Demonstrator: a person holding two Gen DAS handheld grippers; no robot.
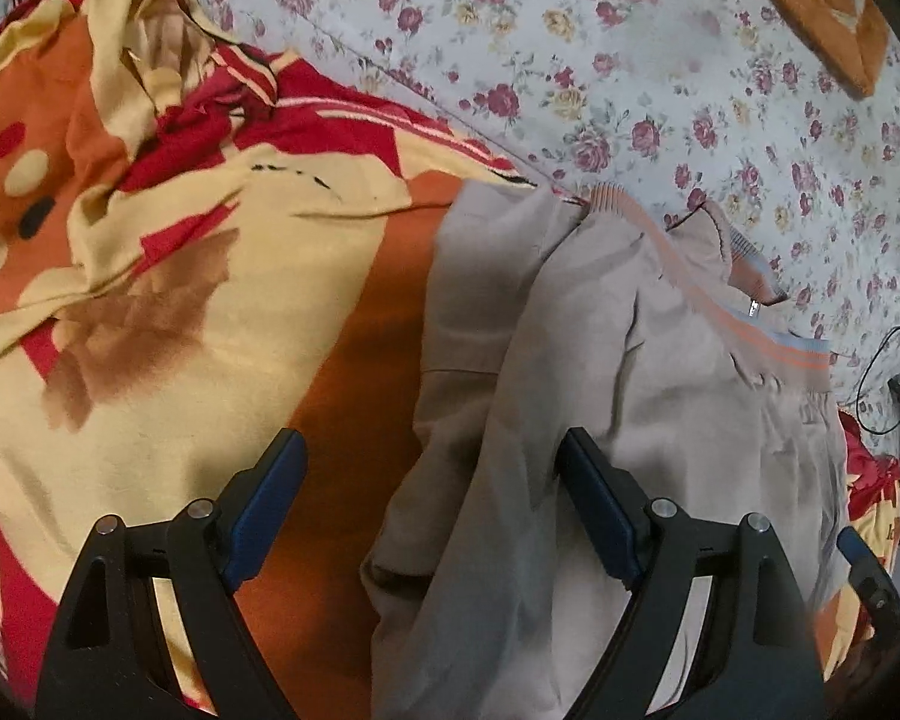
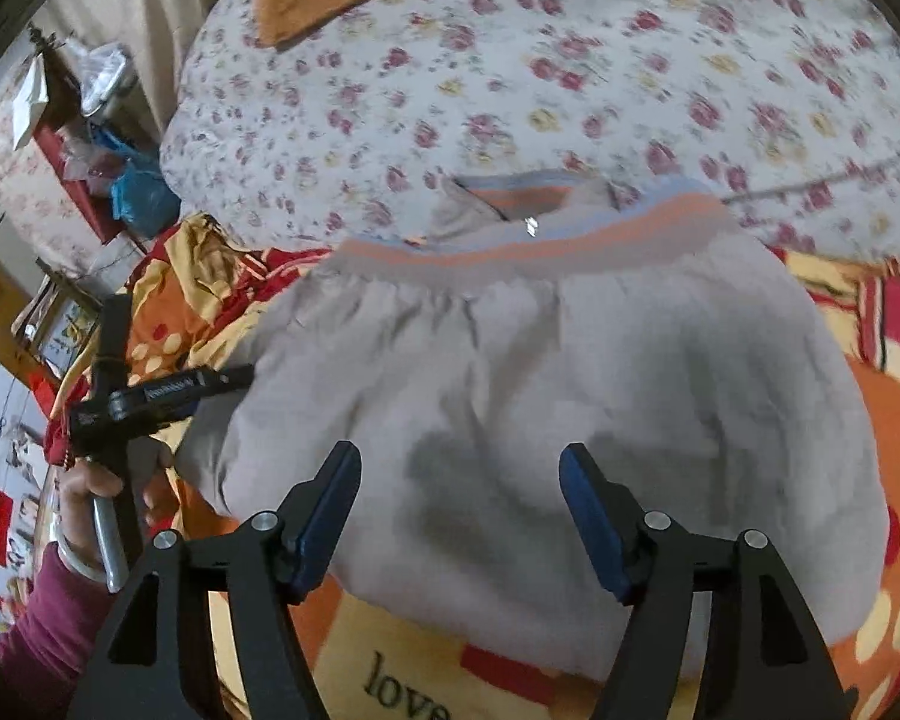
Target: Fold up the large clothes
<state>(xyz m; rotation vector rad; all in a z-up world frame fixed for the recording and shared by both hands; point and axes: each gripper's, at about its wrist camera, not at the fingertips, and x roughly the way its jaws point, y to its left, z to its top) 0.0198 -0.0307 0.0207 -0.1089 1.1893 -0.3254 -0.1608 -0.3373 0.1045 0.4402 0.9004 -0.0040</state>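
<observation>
A beige-grey jacket (image 1: 660,420) (image 2: 510,360) lies bunched and partly folded on the bed. Its ribbed band (image 1: 720,312) (image 2: 540,246), striped orange and pale blue, faces the far side, and a small metal zipper pull (image 2: 531,227) shows there. My left gripper (image 1: 432,444) hangs open over the jacket's left edge, one finger above the blanket and one above the cloth. My right gripper (image 2: 459,453) stands open above the jacket's near part with nothing between its pads. At the left of the right wrist view, a hand (image 2: 90,486) holds the left tool's handle.
An orange, red and yellow blanket (image 1: 150,300) lies crumpled under and left of the jacket. Beyond it spreads a white floral sheet (image 1: 630,60) with an orange patterned pillow (image 1: 822,0). A black cable (image 1: 870,384) lies at the right. A cluttered shelf (image 2: 90,120) stands beside the bed.
</observation>
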